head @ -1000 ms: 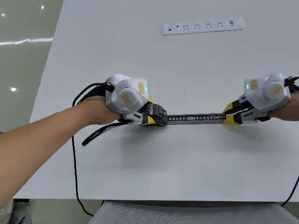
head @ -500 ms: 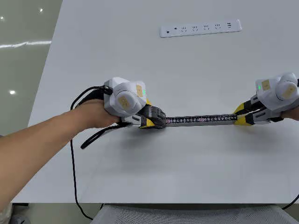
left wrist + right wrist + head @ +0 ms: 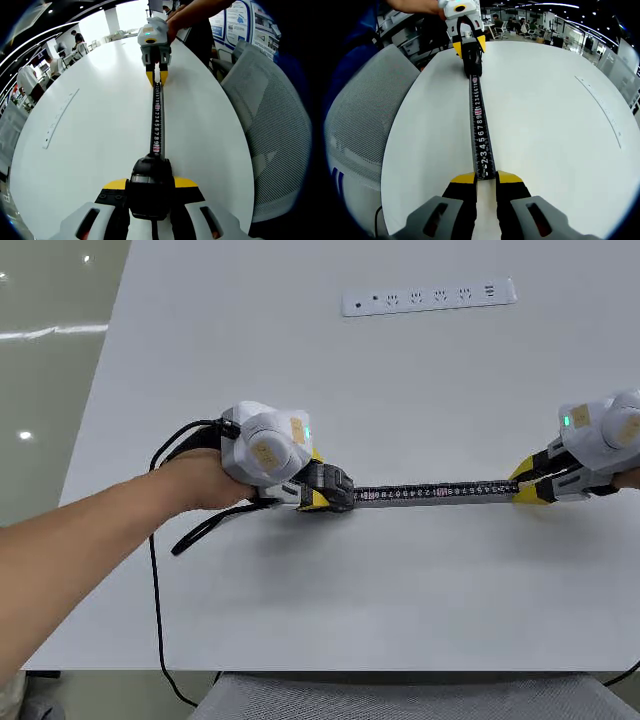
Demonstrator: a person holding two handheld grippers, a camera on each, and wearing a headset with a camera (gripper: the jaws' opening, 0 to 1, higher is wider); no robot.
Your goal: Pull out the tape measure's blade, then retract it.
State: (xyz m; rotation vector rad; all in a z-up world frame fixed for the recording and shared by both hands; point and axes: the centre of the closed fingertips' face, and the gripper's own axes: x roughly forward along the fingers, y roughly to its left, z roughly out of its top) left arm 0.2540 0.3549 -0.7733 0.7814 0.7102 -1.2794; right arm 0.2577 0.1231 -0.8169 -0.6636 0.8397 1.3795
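We pull right gripper (image 3: 528,488) farther out: blade (image 3: 435,491) longer than one second ago, low over table (image 3: 400,380). Right jaws pinch blade tip; left gripper (image 3: 320,494) jaws clamp tape measure (image 3: 333,483). Retraction still ahead.

Black tape measure (image 3: 332,487); its dark blade (image 3: 435,492) carries white numerals, a few marked pink-red. Left gripper (image 3: 318,492) and right gripper (image 3: 530,489) have pale grey-white bodies, black jaws tipped yellow, and a small green light each. White counter (image 3: 400,590), white power strip (image 3: 430,297), black cable (image 3: 152,580), grey mesh chair (image 3: 400,698).
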